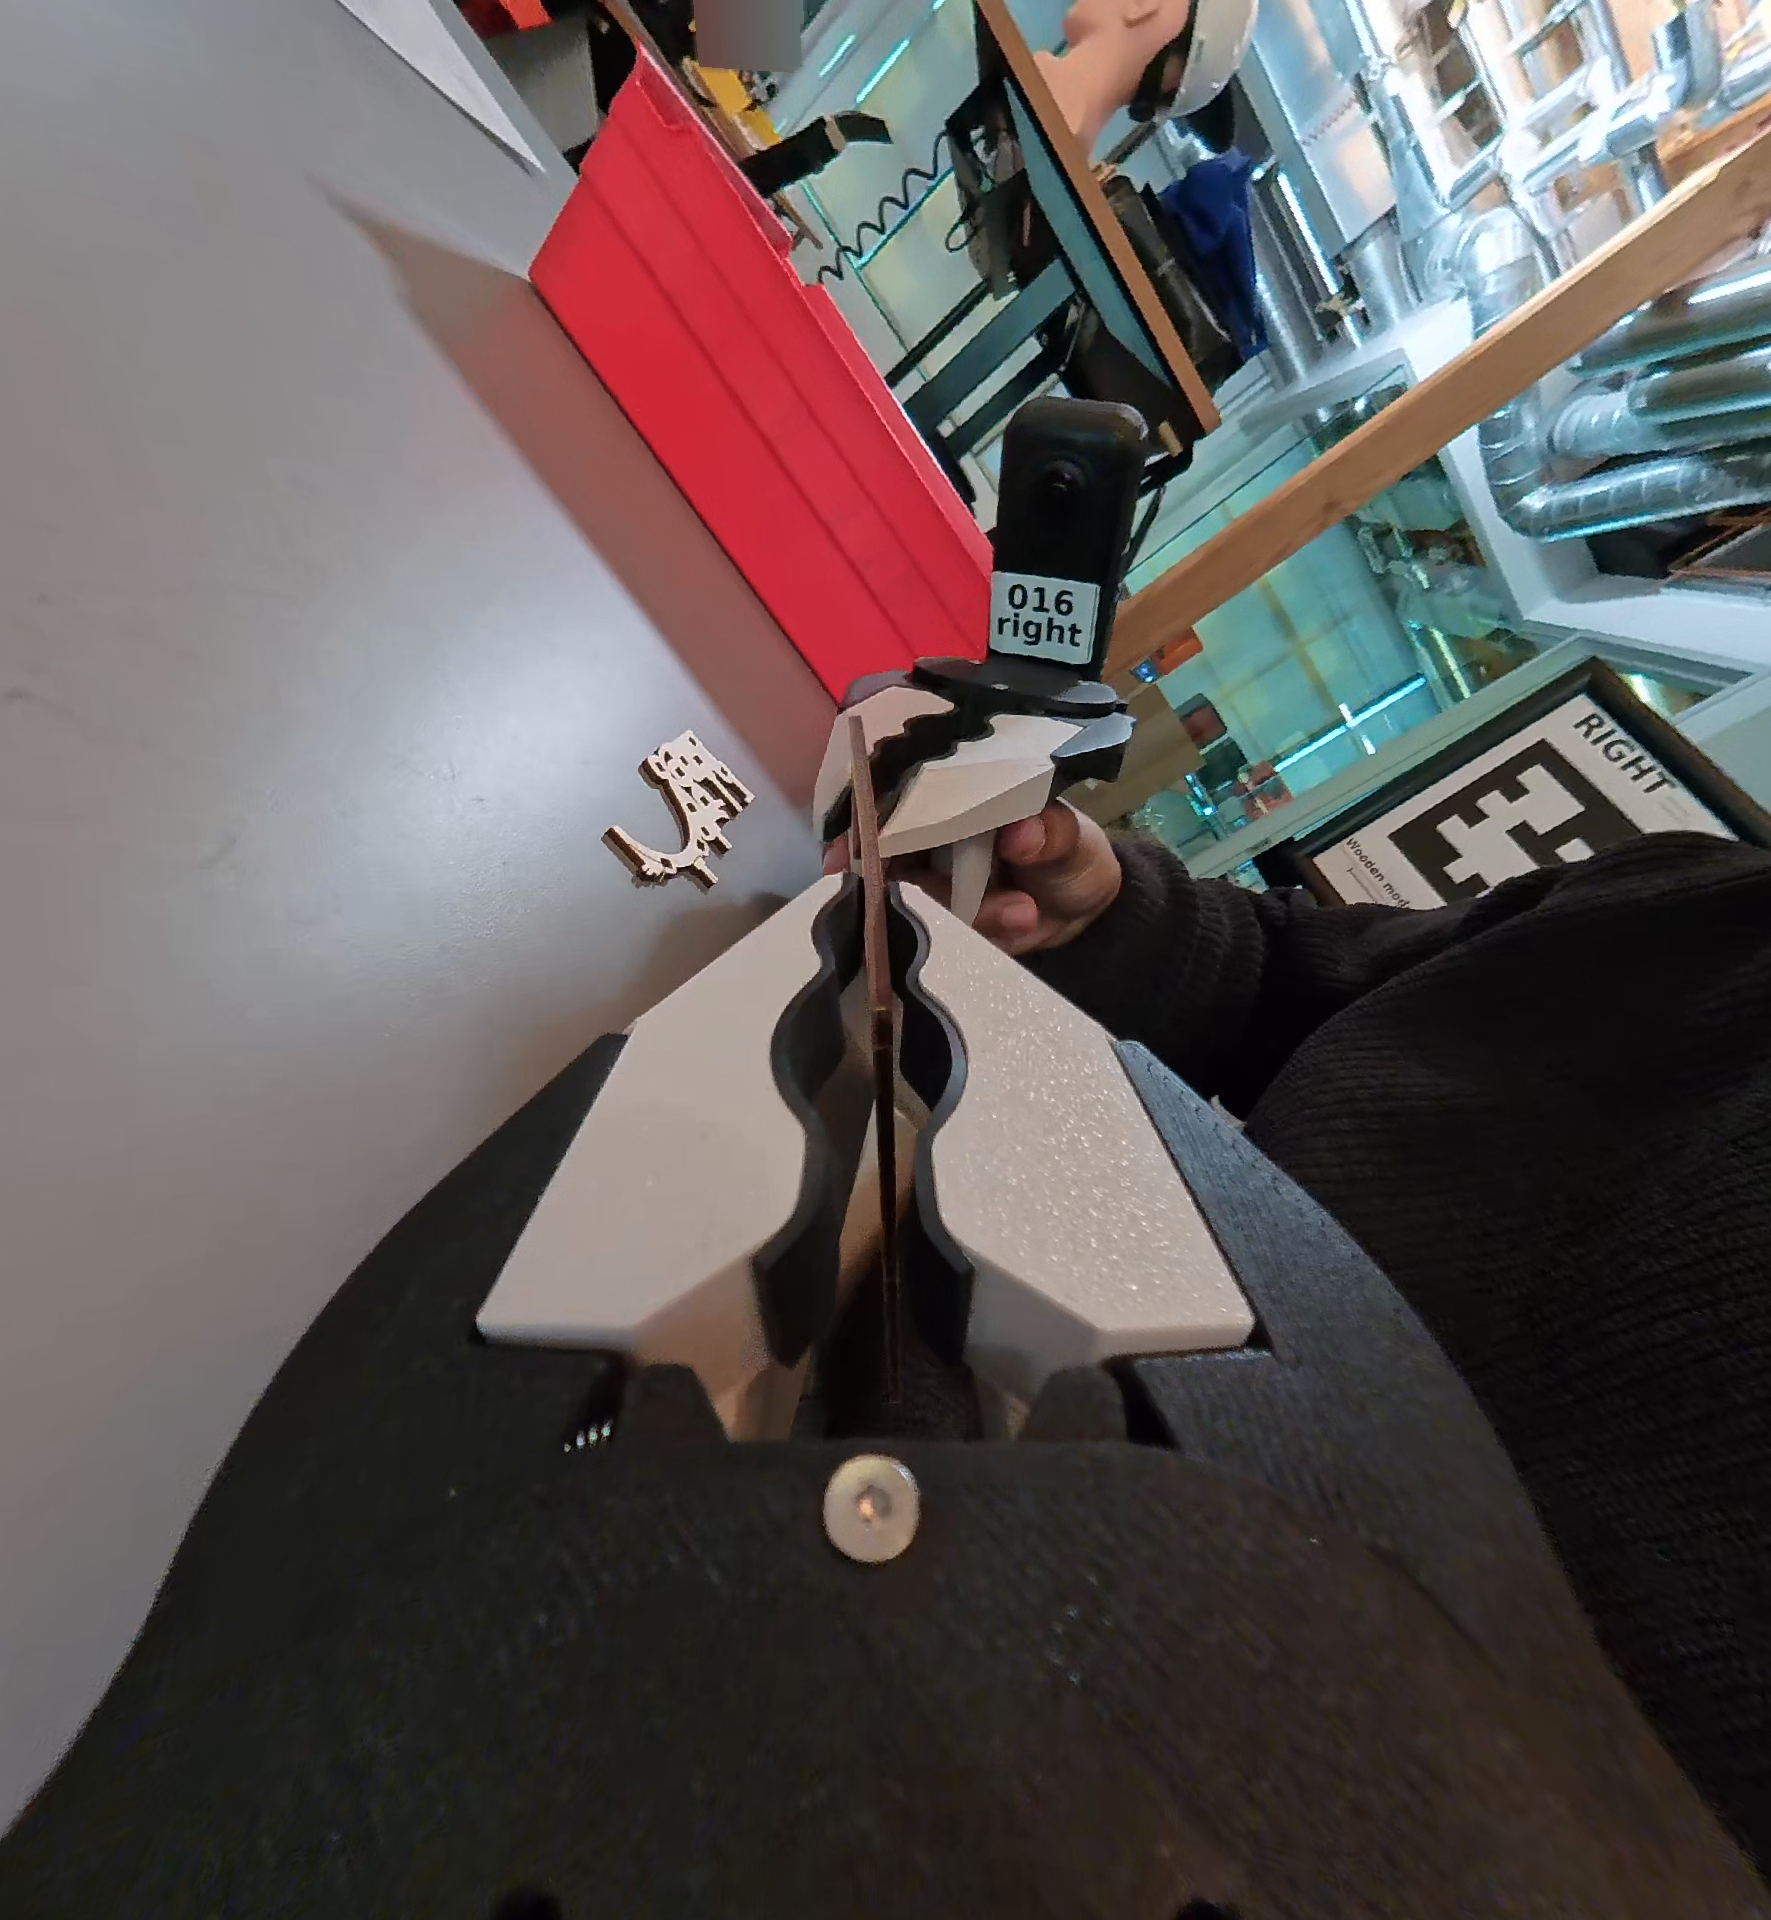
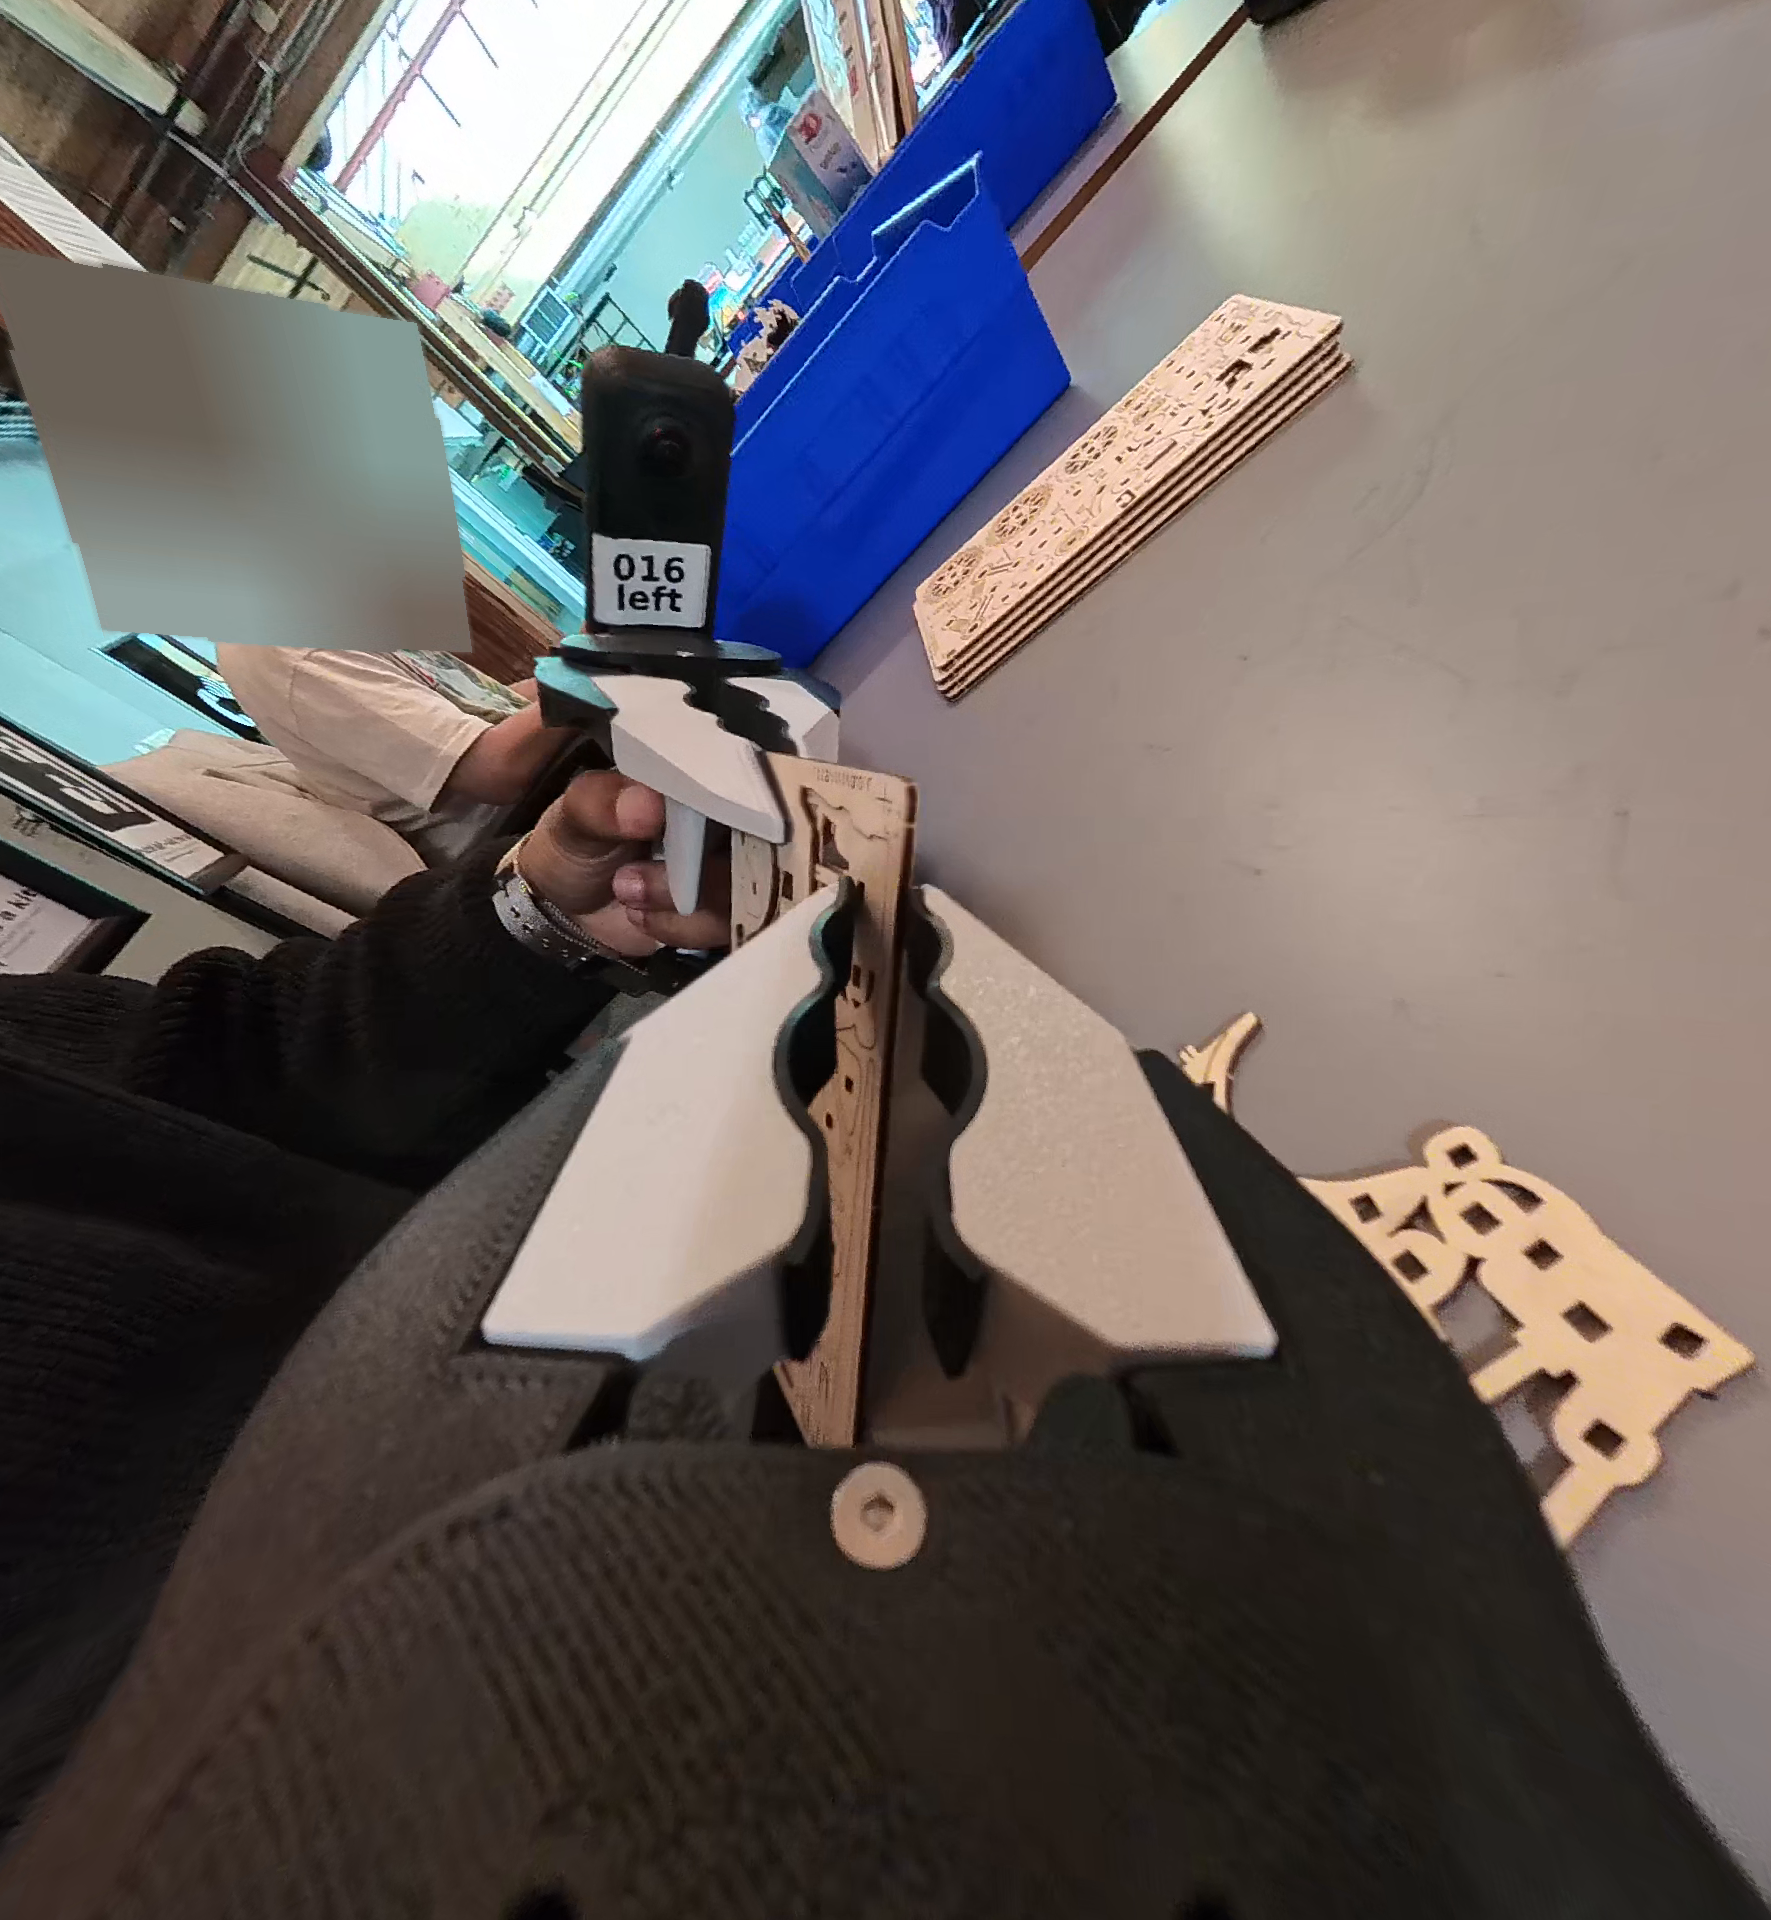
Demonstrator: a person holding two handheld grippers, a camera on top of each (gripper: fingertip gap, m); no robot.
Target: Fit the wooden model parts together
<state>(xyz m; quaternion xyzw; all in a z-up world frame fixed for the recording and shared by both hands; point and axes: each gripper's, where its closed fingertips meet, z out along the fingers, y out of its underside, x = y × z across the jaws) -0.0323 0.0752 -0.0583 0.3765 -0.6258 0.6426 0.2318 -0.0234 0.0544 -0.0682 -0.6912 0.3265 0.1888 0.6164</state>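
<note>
A thin, light, brittle laser-cut plywood sheet [image 2: 865, 1039] is clamped edgewise by the left gripper [image 1: 873, 914] and the right gripper [image 2: 876, 914]; its solid margins are judged the safest hold.

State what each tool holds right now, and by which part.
Both tools grip one thin, flat, laser-cut wooden sheet, held on edge. The left tool and right tool pinch its faces from opposite ends. No loose piece is held.

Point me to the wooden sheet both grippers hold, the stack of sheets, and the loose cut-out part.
wooden sheet [image 2: 876, 997], right wrist view, face between the fingers.
stack of sheets [image 2: 1135, 488], right wrist view, top sheet's face.
loose cut-out part [image 1: 687, 812], left wrist view, perforated middle.
</note>
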